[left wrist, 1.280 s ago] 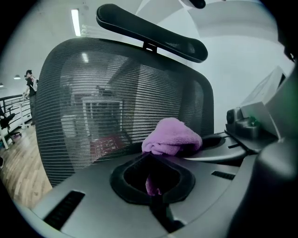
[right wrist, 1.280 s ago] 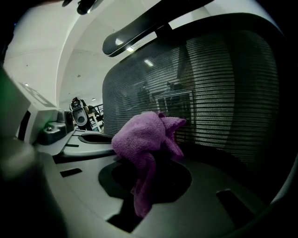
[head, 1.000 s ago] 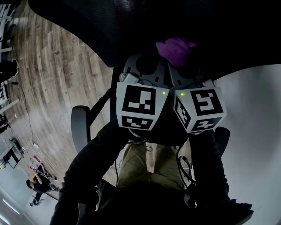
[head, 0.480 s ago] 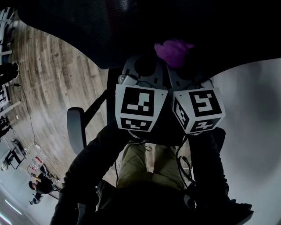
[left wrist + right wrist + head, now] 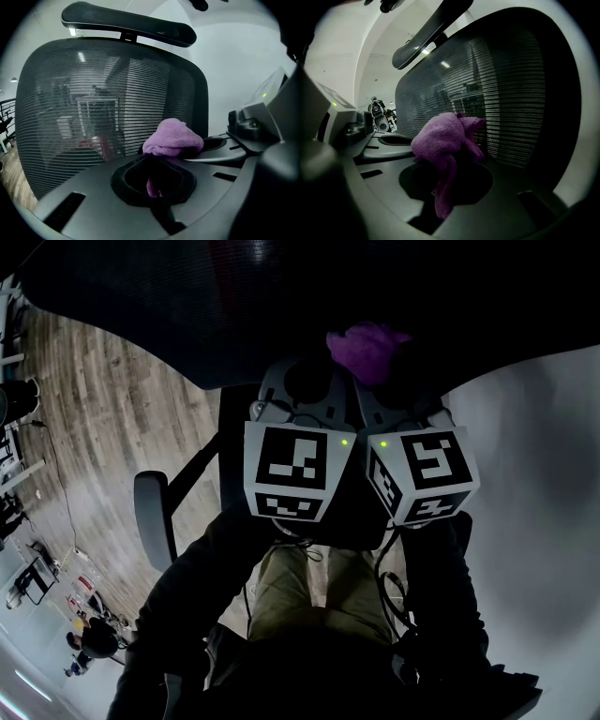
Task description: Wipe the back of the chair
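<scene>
The black mesh chair back (image 5: pixel 234 296) fills the top of the head view and stands close ahead in both gripper views (image 5: pixel 93 108) (image 5: pixel 506 93). A bunched purple cloth (image 5: pixel 364 348) rests against the mesh. My two grippers sit side by side, with their tips meeting at the cloth. The right gripper (image 5: pixel 375 371) is shut on the cloth (image 5: pixel 443 140), and a strip hangs down between its jaws. The left gripper (image 5: pixel 314 367) also appears shut on the cloth (image 5: pixel 172 137), with a purple strip showing at its jaws. Both sets of fingertips are hidden under the cloth.
The chair's headrest (image 5: pixel 126 23) juts out above the mesh. A black armrest (image 5: pixel 150 517) sticks out at lower left over the wooden floor (image 5: pixel 103 418). A white surface (image 5: pixel 544 474) lies to the right. A person (image 5: pixel 89 638) stands far off at bottom left.
The armrest has swung to the left in the head view, and the chair back's edge has shifted with it. The cloth and both grippers have crept slightly up and to the left.
</scene>
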Tool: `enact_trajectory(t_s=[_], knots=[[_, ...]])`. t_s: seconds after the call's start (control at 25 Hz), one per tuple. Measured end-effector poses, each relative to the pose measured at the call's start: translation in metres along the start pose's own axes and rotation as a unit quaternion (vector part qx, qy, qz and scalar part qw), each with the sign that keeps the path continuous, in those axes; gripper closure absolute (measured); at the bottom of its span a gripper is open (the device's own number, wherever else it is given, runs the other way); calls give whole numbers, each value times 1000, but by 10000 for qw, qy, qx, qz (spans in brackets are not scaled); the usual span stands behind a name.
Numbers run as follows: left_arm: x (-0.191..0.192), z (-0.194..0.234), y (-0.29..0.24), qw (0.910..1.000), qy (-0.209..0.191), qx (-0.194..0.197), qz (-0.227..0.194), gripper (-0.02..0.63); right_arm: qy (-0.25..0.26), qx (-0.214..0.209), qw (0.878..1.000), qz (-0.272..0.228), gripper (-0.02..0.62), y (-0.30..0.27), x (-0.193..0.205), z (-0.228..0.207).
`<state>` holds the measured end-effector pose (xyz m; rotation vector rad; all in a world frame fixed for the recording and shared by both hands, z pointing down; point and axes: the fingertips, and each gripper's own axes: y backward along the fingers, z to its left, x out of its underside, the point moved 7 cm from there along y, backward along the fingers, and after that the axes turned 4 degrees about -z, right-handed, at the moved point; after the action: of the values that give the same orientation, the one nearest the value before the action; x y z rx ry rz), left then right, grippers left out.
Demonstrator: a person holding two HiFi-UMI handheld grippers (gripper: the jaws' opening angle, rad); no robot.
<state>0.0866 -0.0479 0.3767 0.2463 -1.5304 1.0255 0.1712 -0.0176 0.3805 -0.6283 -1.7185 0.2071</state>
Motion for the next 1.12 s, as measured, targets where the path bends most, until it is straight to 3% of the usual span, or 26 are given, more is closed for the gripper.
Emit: enact_trajectory(t_s=[1.12], knots=[[-9, -69, -41, 9987, -219, 416, 179, 601, -277, 317, 9991, -24, 538, 45, 9, -66]])
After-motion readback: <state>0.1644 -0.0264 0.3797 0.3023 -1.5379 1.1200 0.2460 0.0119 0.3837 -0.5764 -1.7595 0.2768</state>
